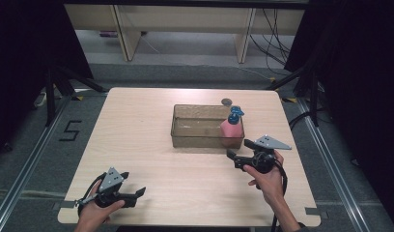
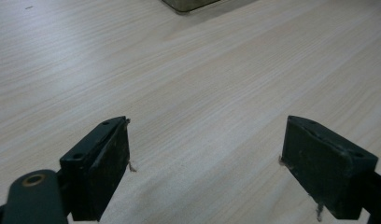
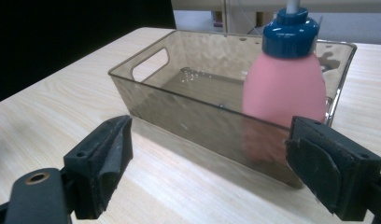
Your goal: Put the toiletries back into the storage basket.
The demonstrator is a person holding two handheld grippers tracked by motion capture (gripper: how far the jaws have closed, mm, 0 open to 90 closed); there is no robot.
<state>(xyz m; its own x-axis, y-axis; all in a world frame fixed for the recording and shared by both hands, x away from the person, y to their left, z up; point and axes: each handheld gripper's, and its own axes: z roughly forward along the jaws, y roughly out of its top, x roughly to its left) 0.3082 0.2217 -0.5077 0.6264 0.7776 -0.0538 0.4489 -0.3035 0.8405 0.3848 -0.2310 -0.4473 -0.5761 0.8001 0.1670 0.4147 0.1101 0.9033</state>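
I judge the pink bottle (image 3: 283, 88), upright at the 3 o'clock end of the clear bin (image 1: 179, 126), my likely target: I approach level and close below its blue cap (image 3: 290, 31). My right claw (image 1: 242, 152) points toward 10 o'clock, wide open, empty. My left claw (image 1: 132, 193) idles wide open, empty, over the desk (image 1: 137, 121) at 7 o'clock.
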